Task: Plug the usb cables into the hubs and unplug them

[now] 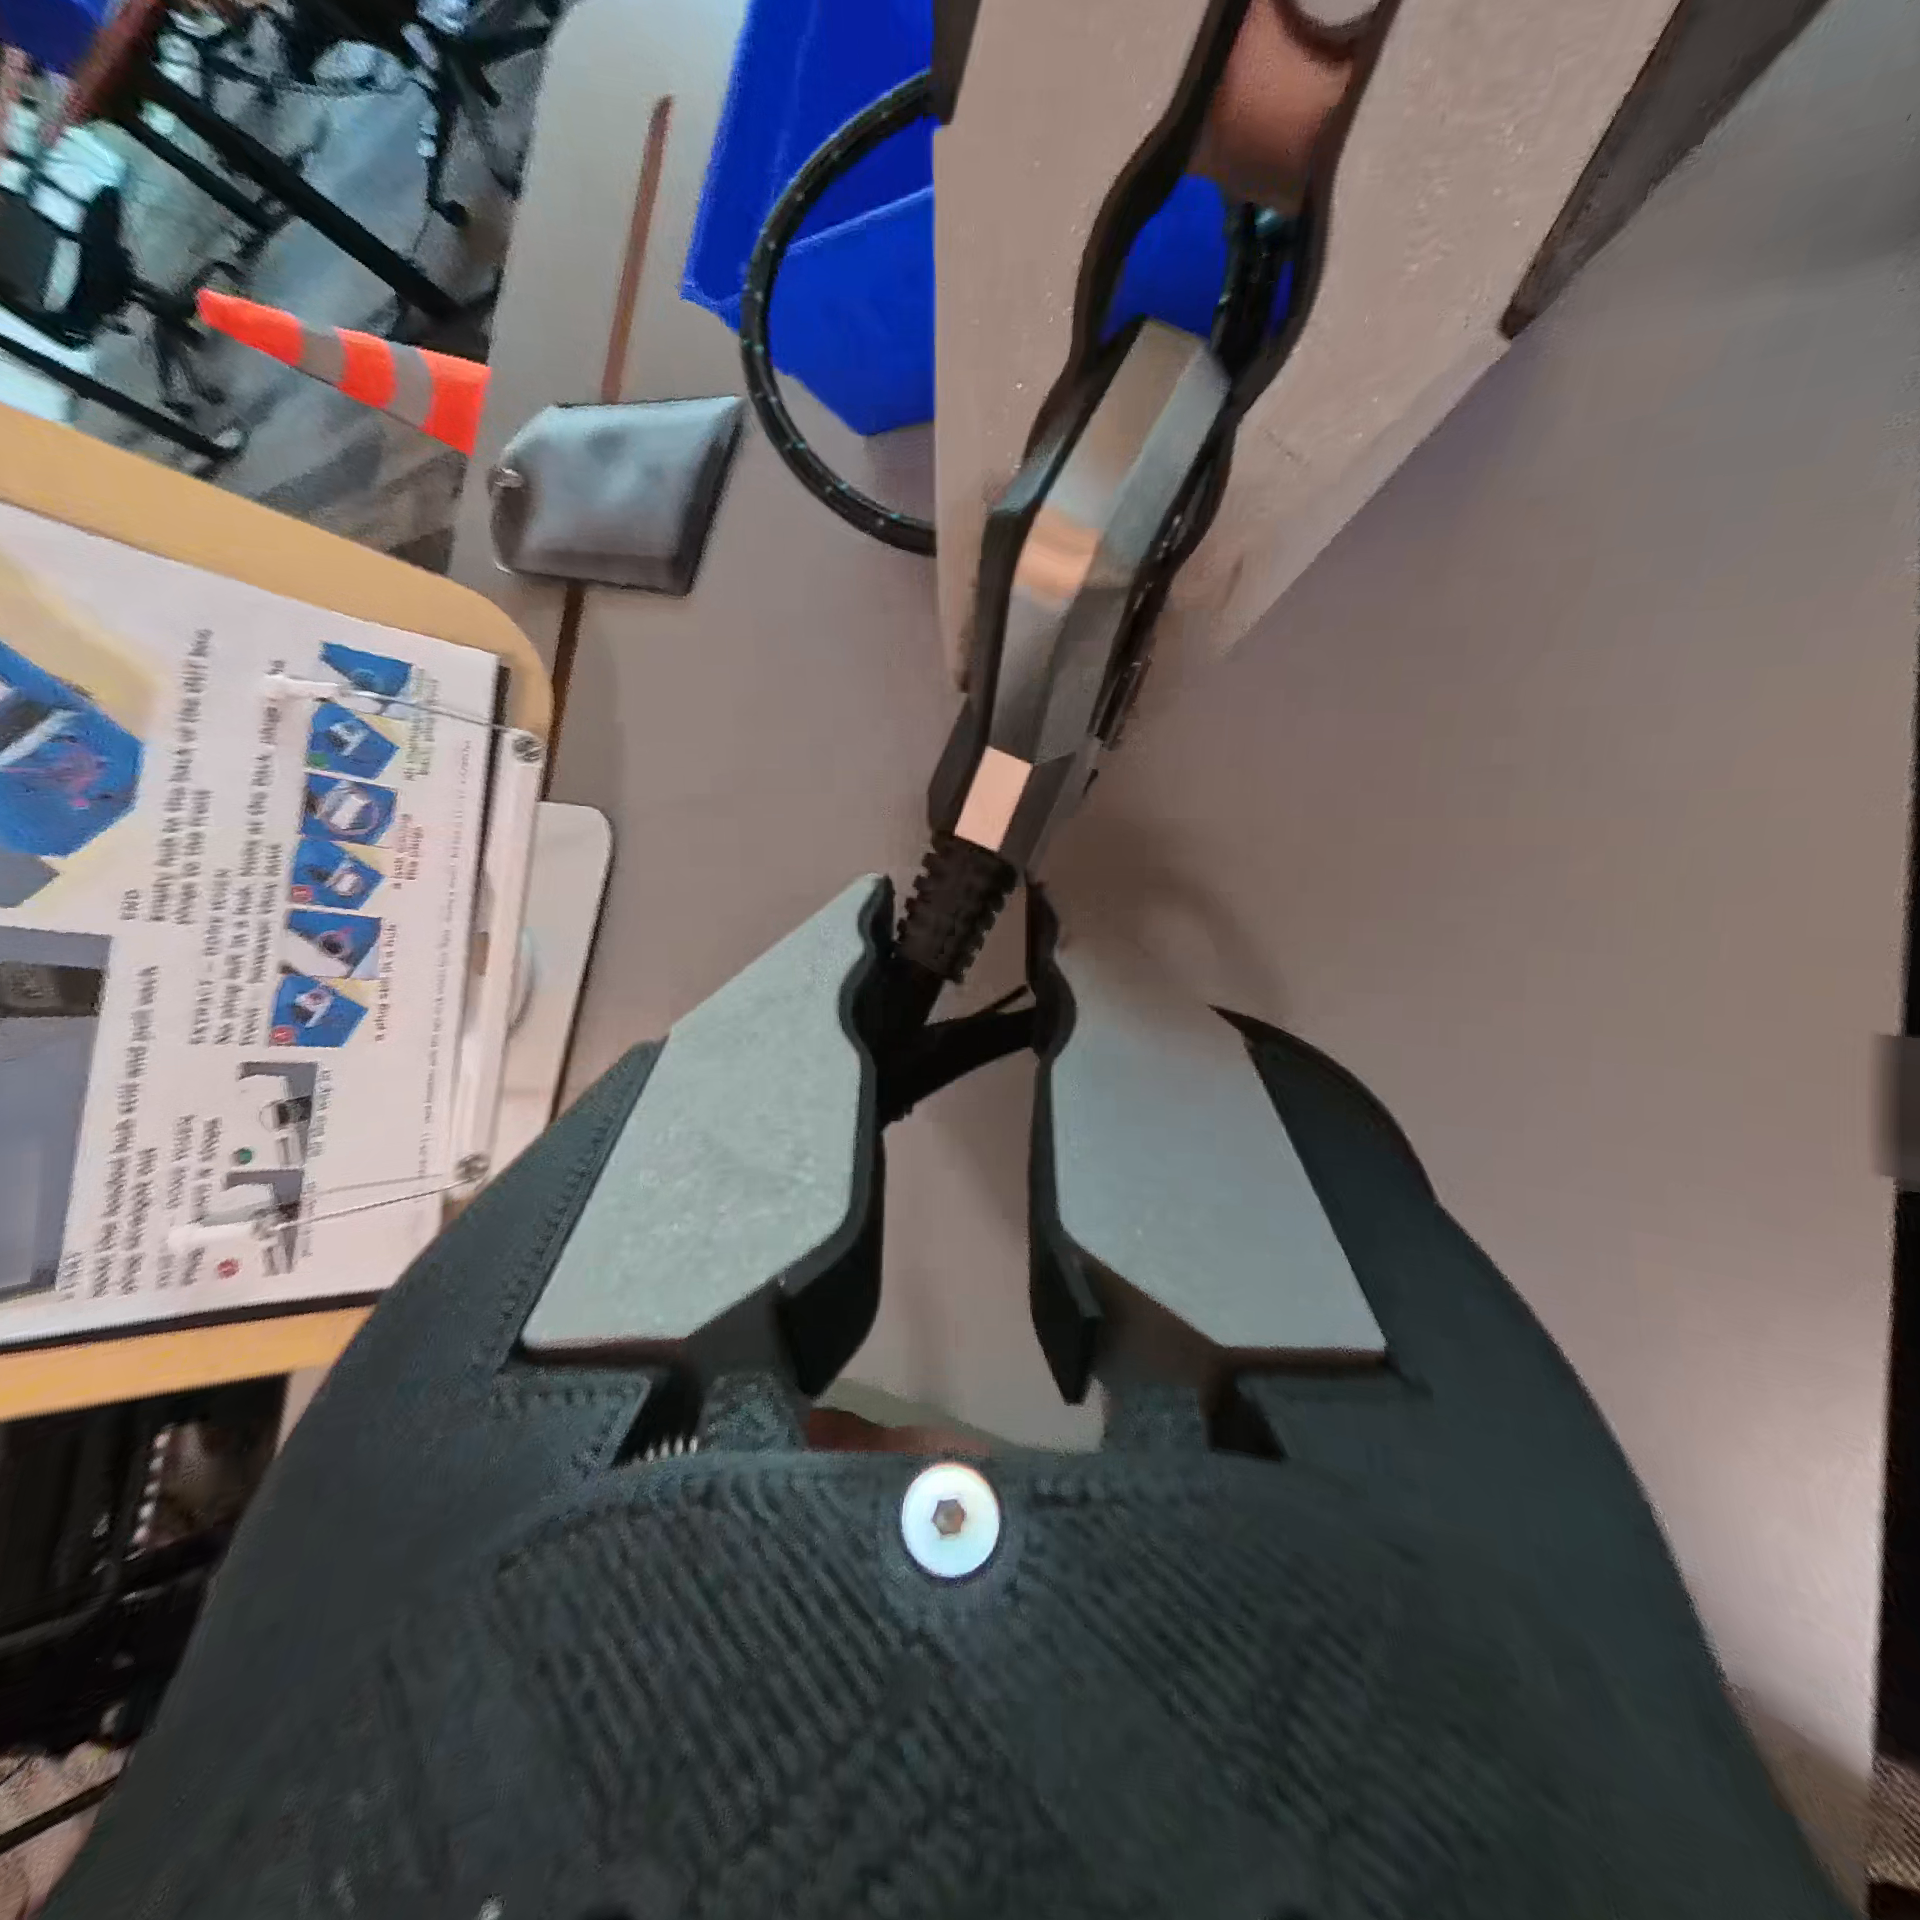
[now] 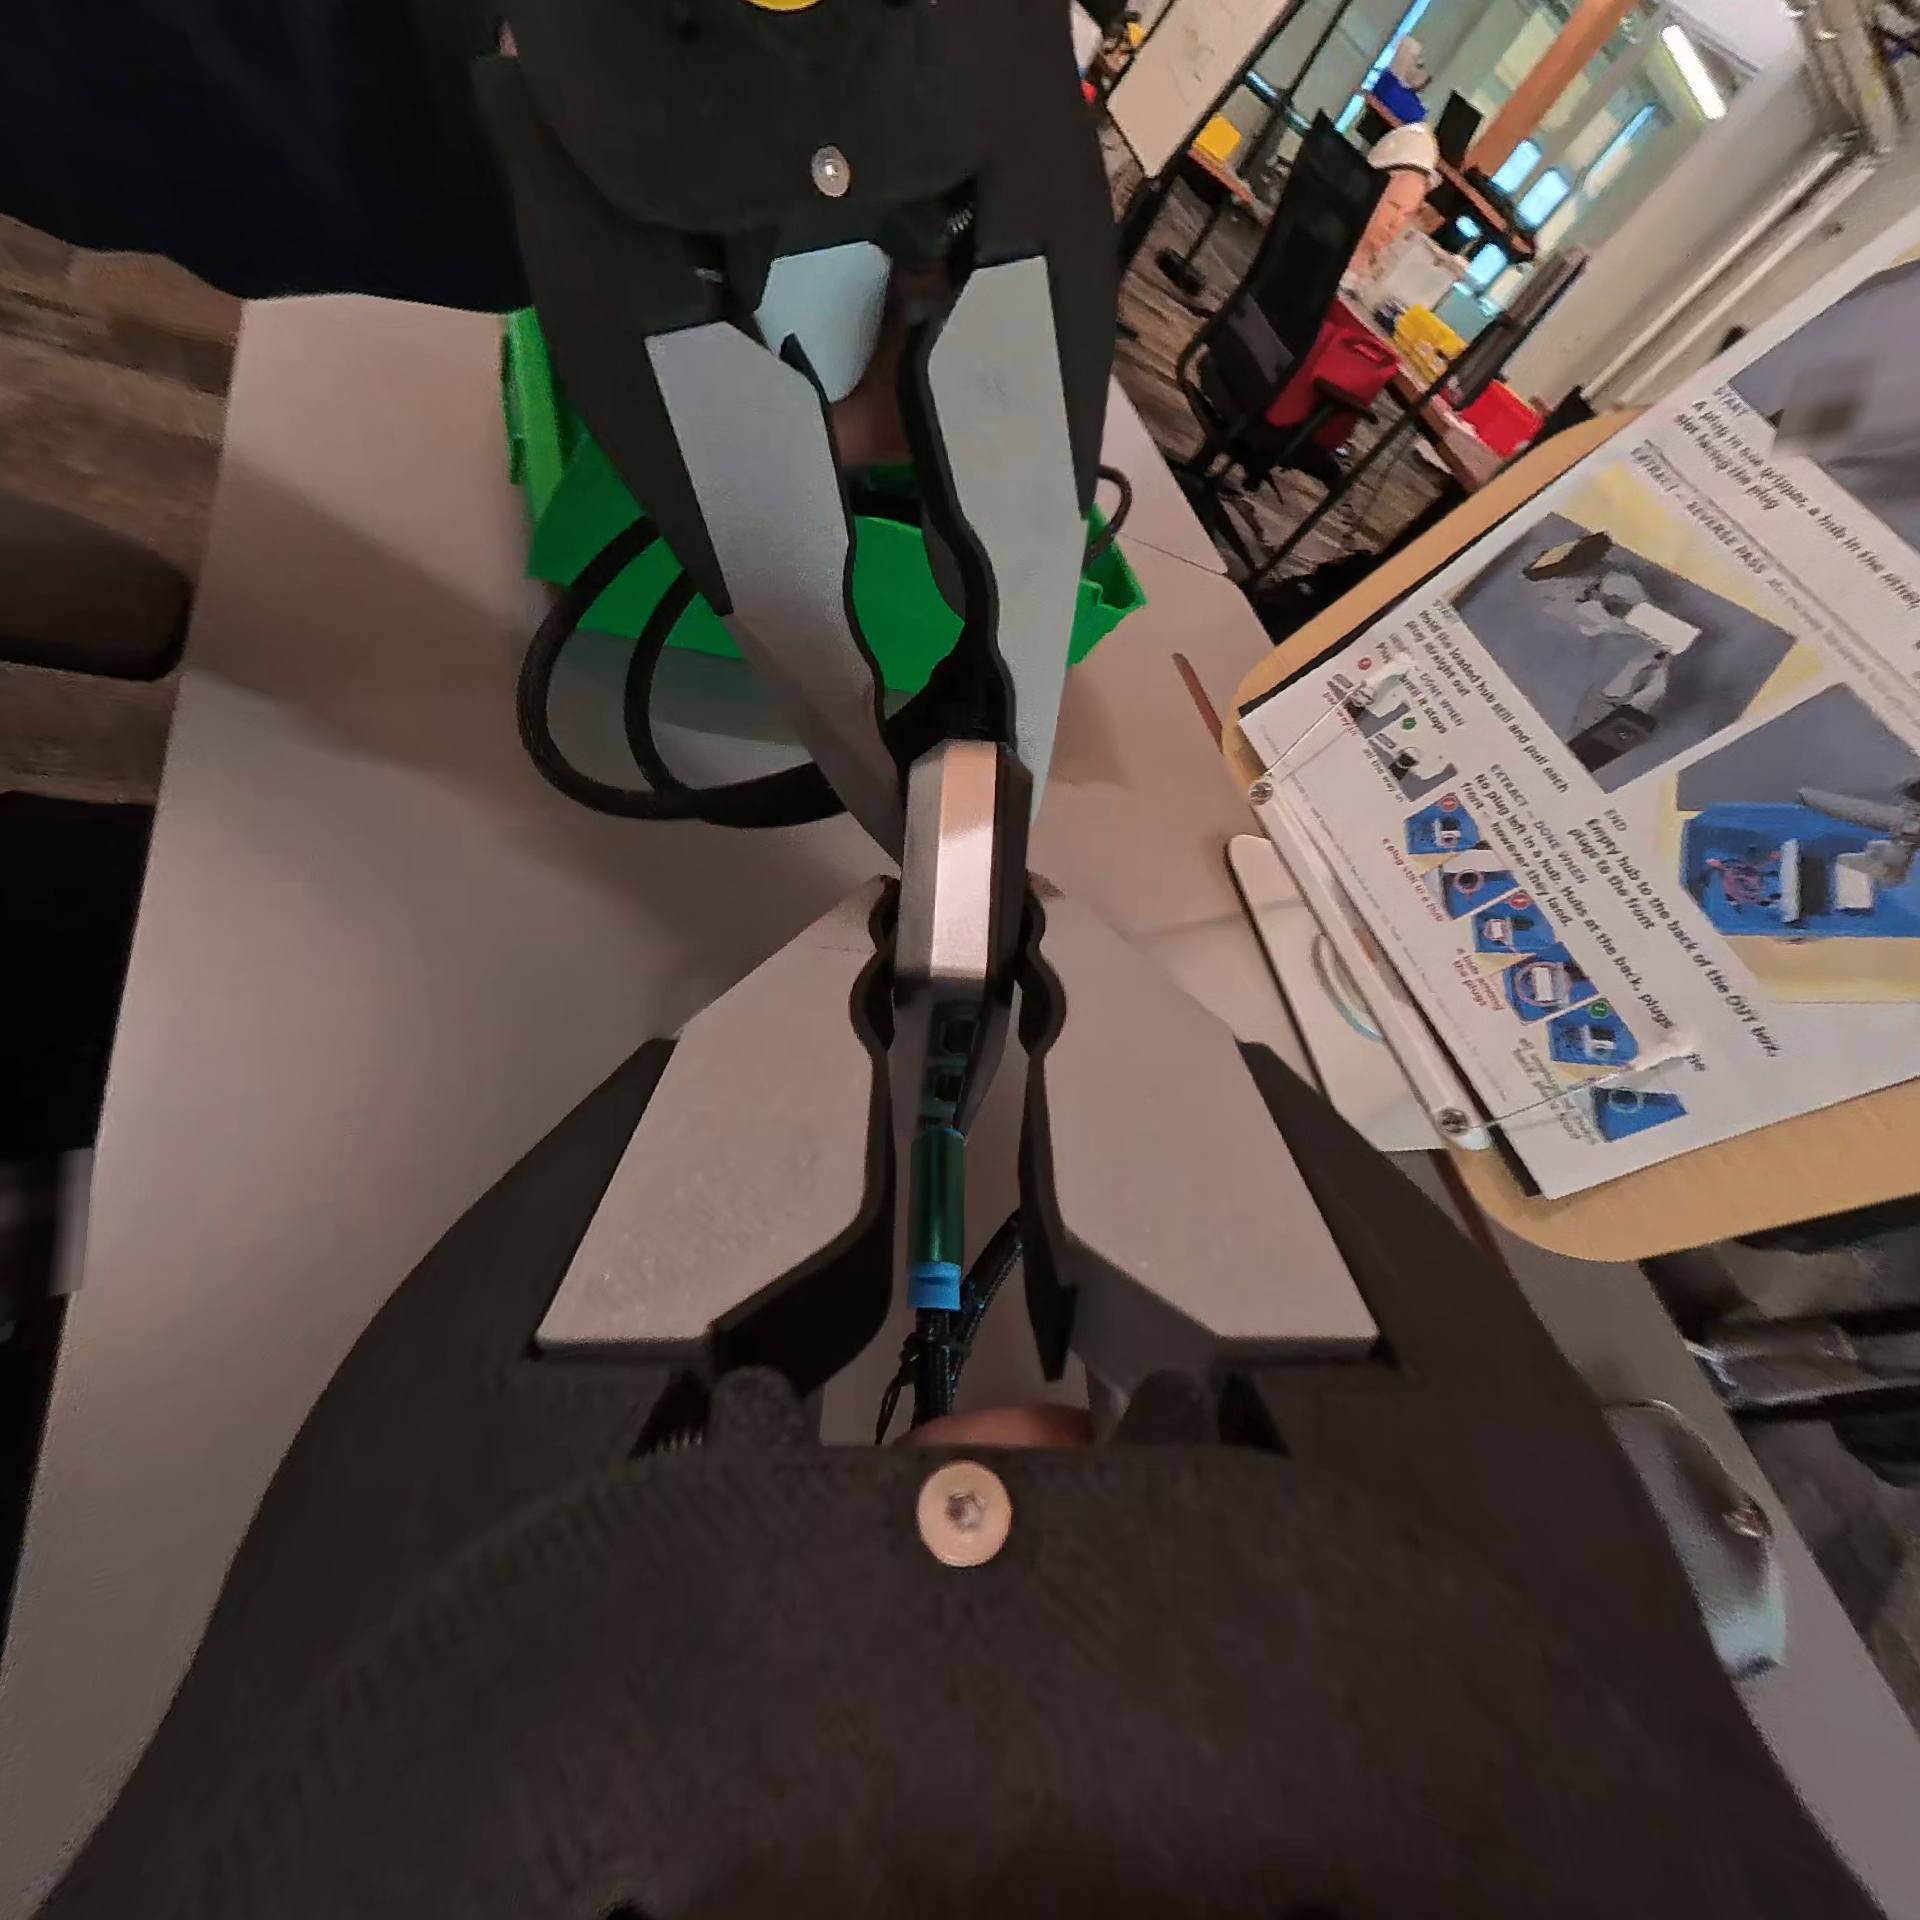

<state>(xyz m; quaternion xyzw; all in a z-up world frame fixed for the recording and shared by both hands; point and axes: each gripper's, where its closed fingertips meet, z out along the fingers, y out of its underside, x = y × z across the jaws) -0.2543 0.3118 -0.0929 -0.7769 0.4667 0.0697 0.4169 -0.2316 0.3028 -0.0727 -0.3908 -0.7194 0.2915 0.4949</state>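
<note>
Middle of the frame: my right gripper (image 2: pixel 961 935) pinches a flat silver metal hub (image 2: pixel 951 883).
Left gripper (image 1: pixel 961 940): I squeeze the hub's ribbed black cable end (image 1: pixel 956 909).
Upper left: green plastic bin (image 2: pixel 904 592).

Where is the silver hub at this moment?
In both wrist views the silver hub sits centre frame above the table, clamped in the right gripper, with the left gripper holding its black cable end.

Each camera sits close behind its own tongs, looking forward along them and down at the pale surface (image 1: pixel 1558 831). The views face each other, sharing the silver hub (image 1: pixel 1101 540) and instruction sheet (image 2: pixel 1621 831).
</note>
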